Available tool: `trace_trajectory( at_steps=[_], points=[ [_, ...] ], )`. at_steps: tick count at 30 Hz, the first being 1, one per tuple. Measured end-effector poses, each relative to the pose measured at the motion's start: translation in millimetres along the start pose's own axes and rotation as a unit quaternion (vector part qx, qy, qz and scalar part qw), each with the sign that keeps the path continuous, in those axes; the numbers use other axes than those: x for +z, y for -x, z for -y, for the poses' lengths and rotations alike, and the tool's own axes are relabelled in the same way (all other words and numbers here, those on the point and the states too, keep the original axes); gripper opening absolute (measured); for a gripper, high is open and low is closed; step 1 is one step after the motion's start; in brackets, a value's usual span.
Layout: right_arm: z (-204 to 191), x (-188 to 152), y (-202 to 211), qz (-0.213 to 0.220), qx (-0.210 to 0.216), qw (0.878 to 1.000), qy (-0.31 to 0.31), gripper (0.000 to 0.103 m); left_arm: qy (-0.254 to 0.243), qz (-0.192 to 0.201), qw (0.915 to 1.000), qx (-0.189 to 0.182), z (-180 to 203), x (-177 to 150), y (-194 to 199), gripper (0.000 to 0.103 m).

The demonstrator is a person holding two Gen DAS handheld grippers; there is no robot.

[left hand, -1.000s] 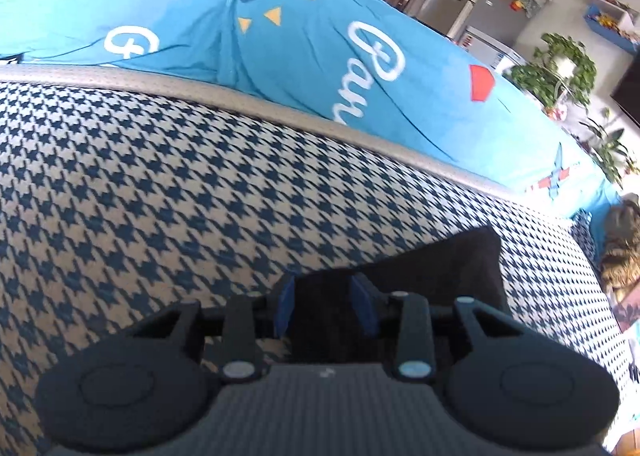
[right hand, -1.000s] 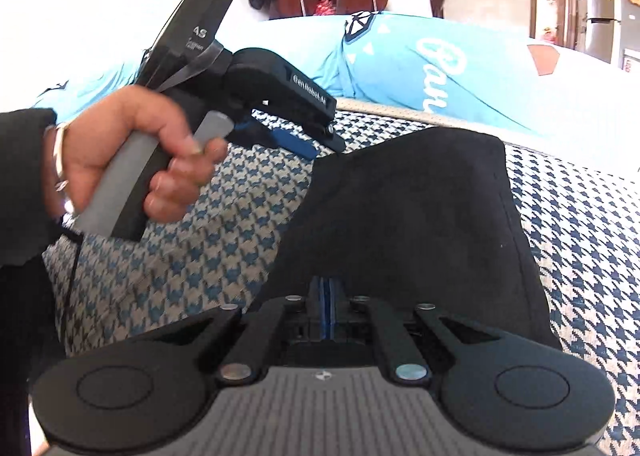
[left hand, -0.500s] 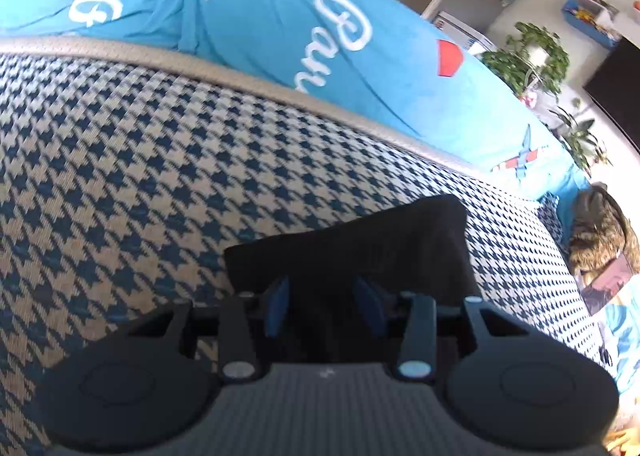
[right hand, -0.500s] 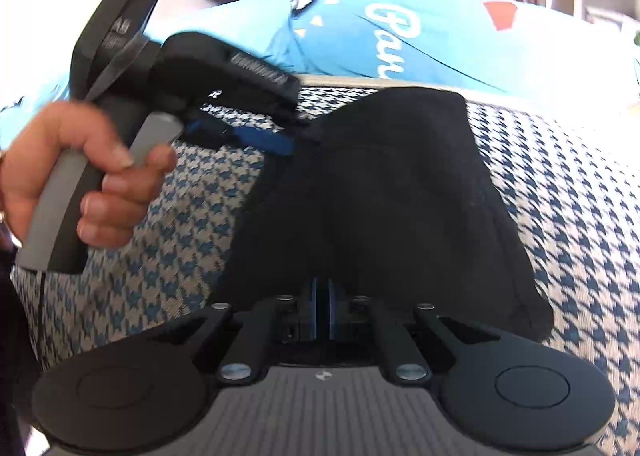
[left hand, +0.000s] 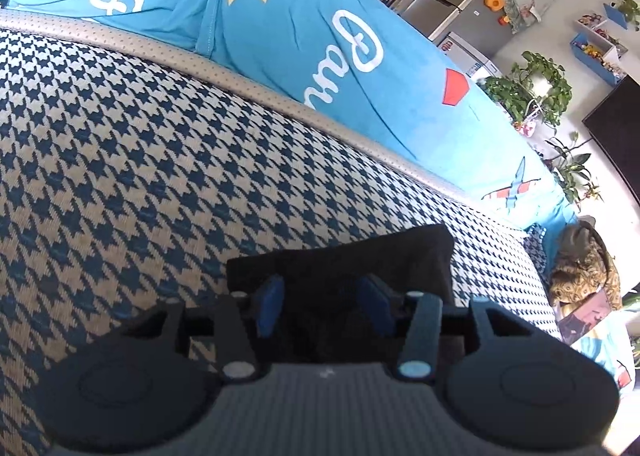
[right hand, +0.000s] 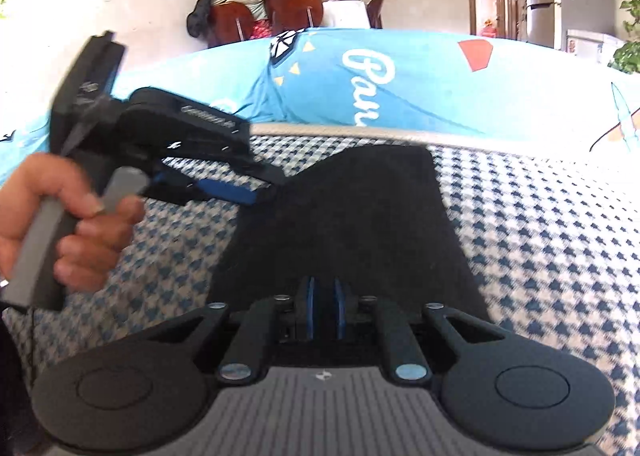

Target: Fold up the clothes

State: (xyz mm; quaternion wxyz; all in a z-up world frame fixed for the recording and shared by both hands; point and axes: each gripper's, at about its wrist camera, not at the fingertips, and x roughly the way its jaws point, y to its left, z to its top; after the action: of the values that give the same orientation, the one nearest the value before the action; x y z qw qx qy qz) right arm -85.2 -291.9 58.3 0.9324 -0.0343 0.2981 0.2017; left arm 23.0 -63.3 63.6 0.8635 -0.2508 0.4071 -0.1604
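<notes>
Folded black garment (right hand: 340, 216) lies flat on the houndstooth cushion (left hand: 120, 160), near its piped edge beside the blue printed sheet (left hand: 304, 36). My left gripper (left hand: 324, 306) is opening, pads apart, black fabric between them. My right gripper (right hand: 323, 306) is opening too, a narrow gap at the garment's near edge.

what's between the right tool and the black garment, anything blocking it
Nothing visible. The black garment lies directly under the right tool, whose jaws are opening with dark cloth between them; the left tool sits off at its far left corner.
</notes>
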Motion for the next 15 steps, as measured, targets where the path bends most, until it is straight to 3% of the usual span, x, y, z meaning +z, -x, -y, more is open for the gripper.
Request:
trace_trajectory(
  at_steps=[9, 15],
  points=[
    [19, 23, -20, 0.038, -0.018, 0.999, 0.003, 0.013, -0.002, -0.014, 0.9999, 0.001, 2, -6, 1, 0.05],
    [36, 32, -37, 0.033, -0.037, 0.999, -0.017, 0.014, -0.004, -0.021, 0.9998, 0.004, 0, -8, 1, 0.05]
  ],
)
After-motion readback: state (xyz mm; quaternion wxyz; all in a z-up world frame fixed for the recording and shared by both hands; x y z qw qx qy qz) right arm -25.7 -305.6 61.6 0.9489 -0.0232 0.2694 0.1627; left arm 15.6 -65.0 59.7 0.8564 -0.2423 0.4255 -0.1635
